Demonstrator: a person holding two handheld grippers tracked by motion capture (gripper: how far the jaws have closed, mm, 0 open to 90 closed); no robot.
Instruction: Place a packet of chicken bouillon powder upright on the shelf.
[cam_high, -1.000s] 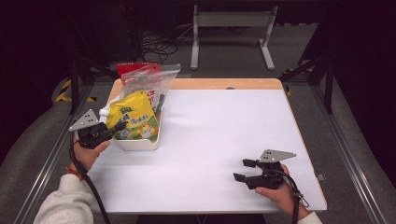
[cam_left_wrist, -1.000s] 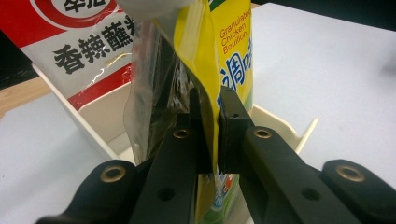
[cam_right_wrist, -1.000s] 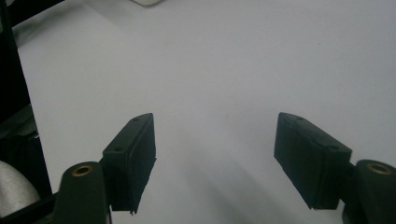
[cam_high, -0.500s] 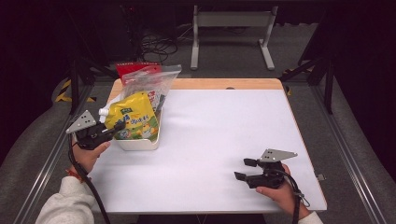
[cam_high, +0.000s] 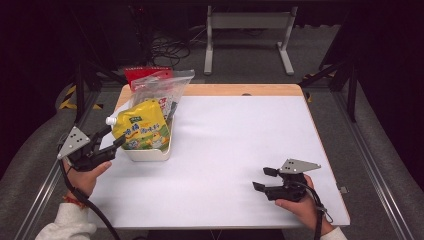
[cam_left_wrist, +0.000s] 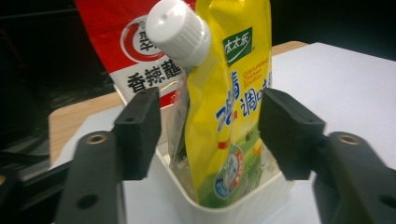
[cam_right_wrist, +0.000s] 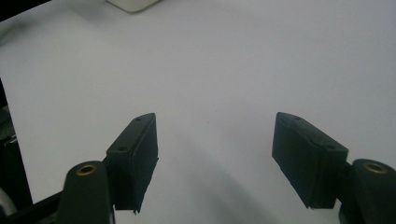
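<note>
A yellow spouted pouch (cam_high: 142, 131) with a white cap (cam_left_wrist: 180, 30) stands upright in a white bin (cam_high: 147, 153) at the table's left. Behind it in the bin are a clear plastic bag (cam_high: 162, 92) and a red packet (cam_high: 145, 75). My left gripper (cam_high: 109, 142) is open at the bin's left side, its jaws pointing at the pouch (cam_left_wrist: 224, 116) and just short of it; nothing is gripped. My right gripper (cam_high: 264, 179) rests open on the white table near the front right, with bare table between its pads (cam_right_wrist: 135, 154).
The white table top (cam_high: 235, 150) has a wooden strip along its far edge. The bin's rim (cam_left_wrist: 233, 210) is close under my left jaws. A bin corner (cam_right_wrist: 133, 3) shows far ahead of the right gripper. Dark floor, cables and a metal stand lie beyond the table.
My left gripper has drawn back a little toward the left and the near edge, away from the bin. The pouch and the right gripper have stayed put.
</note>
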